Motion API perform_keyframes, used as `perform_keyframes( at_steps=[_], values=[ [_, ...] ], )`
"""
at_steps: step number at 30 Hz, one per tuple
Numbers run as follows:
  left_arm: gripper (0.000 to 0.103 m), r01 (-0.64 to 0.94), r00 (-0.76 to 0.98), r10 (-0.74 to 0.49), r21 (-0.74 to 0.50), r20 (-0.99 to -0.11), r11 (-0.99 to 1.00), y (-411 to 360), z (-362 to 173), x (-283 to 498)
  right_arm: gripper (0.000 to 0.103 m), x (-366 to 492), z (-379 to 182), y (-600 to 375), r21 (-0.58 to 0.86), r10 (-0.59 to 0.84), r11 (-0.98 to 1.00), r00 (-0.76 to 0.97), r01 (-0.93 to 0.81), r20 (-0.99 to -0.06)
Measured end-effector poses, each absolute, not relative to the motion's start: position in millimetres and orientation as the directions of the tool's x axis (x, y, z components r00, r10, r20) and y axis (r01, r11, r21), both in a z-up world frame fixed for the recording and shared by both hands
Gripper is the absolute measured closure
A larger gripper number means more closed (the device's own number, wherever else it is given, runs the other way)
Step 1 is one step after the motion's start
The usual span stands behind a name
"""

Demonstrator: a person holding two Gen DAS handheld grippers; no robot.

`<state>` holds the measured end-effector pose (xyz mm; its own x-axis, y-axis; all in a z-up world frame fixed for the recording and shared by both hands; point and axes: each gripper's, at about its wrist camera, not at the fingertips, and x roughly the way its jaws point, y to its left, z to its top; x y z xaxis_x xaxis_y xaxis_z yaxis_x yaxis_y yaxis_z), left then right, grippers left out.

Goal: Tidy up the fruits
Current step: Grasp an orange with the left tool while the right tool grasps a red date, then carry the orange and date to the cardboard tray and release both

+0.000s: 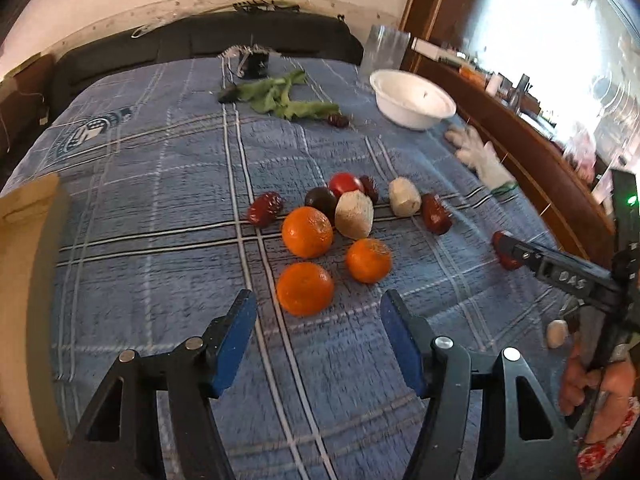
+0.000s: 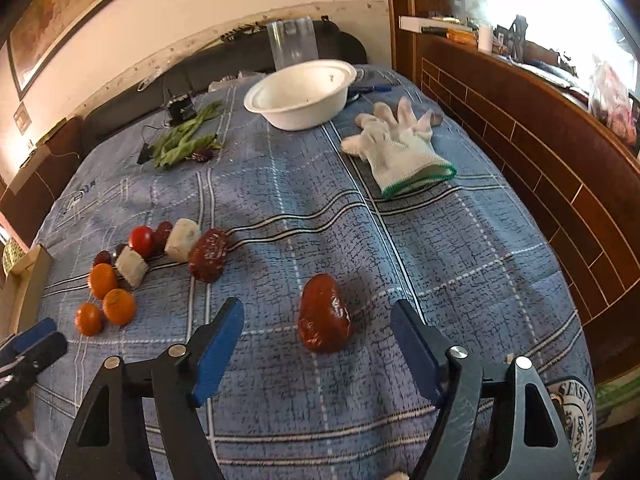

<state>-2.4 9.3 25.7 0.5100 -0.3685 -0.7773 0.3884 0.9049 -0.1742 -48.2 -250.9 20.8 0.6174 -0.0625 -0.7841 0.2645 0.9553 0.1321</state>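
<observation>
On the blue checked cloth (image 1: 160, 208) lies a cluster of fruit: three oranges, a red tomato (image 1: 344, 184), pale peeled pieces (image 1: 354, 214) and wrinkled red dates (image 1: 264, 208). My left gripper (image 1: 318, 304) is open. The nearest orange (image 1: 305, 289) sits just beyond its blue pads and touches neither. My right gripper (image 2: 316, 312) is open around a lone red date (image 2: 324, 314), with a gap on each side. In the left wrist view one finger of the right gripper (image 1: 516, 248) crosses that date. A white bowl (image 2: 300, 96) stands empty at the far side.
A white work glove (image 2: 400, 144) lies to the right of the bowl. Green leaves (image 2: 184, 140) and a small black device lie far left. A clear cup (image 2: 292, 44) stands behind the bowl. A wooden headboard (image 2: 520, 152) bounds the right side, and a cardboard box (image 1: 28, 208) the left.
</observation>
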Motion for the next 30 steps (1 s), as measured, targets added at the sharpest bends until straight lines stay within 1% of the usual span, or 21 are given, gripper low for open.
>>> perform_keyframes(
  at_steps=[2,3,4,5,6,7,9,11,13,14,16,23,27,30],
  values=[
    [0.040,0.393,0.497,-0.368,-0.175,-0.786,0.903,6.1,20.0,2.0,0.026,-45.1,17.9,-252.5,0.127,-0.066,0.955,0.613,0.266,-0.788],
    [0.043,0.395,0.490,-0.369,-0.177,-0.789,0.902,5.7,17.4,3.7,0.027,-43.7,16.3,-253.2,0.122,-0.070,0.956,0.610,0.268,-0.790],
    [0.052,0.398,0.482,-0.371,-0.179,-0.794,0.900,4.3,14.5,6.0,0.029,-42.5,14.6,-254.0,0.120,-0.071,0.956,0.607,0.268,-0.791],
    [0.060,0.398,0.477,-0.369,-0.178,-0.798,0.900,3.7,12.3,7.5,0.034,-41.4,12.5,-254.6,0.119,-0.069,0.957,0.604,0.266,-0.794],
    [0.065,0.395,0.490,-0.361,-0.166,-0.794,0.903,2.8,12.0,8.1,0.038,-40.5,10.6,-254.9,0.117,-0.068,0.957,0.600,0.264,-0.797],
    [0.072,0.396,0.488,-0.360,-0.166,-0.795,0.903,2.2,11.3,9.6,0.047,-39.4,8.6,-254.8,0.116,-0.067,0.958,0.595,0.263,-0.801],
    [0.072,0.391,0.484,-0.374,-0.187,-0.791,0.901,5.0,11.3,11.1,0.052,-39.5,6.8,-254.2,0.099,-0.082,0.959,0.595,0.266,-0.799],
    [0.073,0.380,0.484,-0.379,-0.200,-0.788,0.903,6.9,11.2,10.8,0.063,-40.7,7.5,-254.2,0.084,-0.097,0.959,0.593,0.271,-0.799],
    [0.073,0.366,0.490,-0.382,-0.212,-0.784,0.906,11.3,14.0,8.9,0.069,-43.9,10.9,-257.1,0.104,-0.085,0.957,0.604,0.272,-0.793],
    [0.073,0.364,0.493,-0.388,-0.220,-0.779,0.905,14.1,16.2,6.9,0.070,-46.5,13.8,-259.0,0.126,-0.068,0.955,0.615,0.267,-0.786],
    [0.073,0.357,0.507,-0.401,-0.238,-0.763,0.903,21.0,23.1,1.5,0.070,-51.5,19.6,-259.0,0.157,-0.039,0.956,0.634,0.250,-0.772],
    [0.073,0.313,0.573,-0.438,-0.309,-0.693,0.898,64.4,53.6,-30.4,0.071,-69.7,40.6,-235.1,0.183,0.018,0.968,0.681,0.171,-0.732],
    [0.073,0.254,0.624,-0.413,-0.329,-0.663,0.910,103.0,69.2,-46.8,0.070,-78.6,55.6,-209.5,0.221,0.093,0.971,0.699,0.095,-0.709],
    [0.072,0.195,0.661,-0.374,-0.332,-0.650,0.923,134.9,77.6,-55.7,0.070,-81.9,66.9,-183.0,0.277,0.186,0.961,0.698,0.017,-0.692]
  ],
)
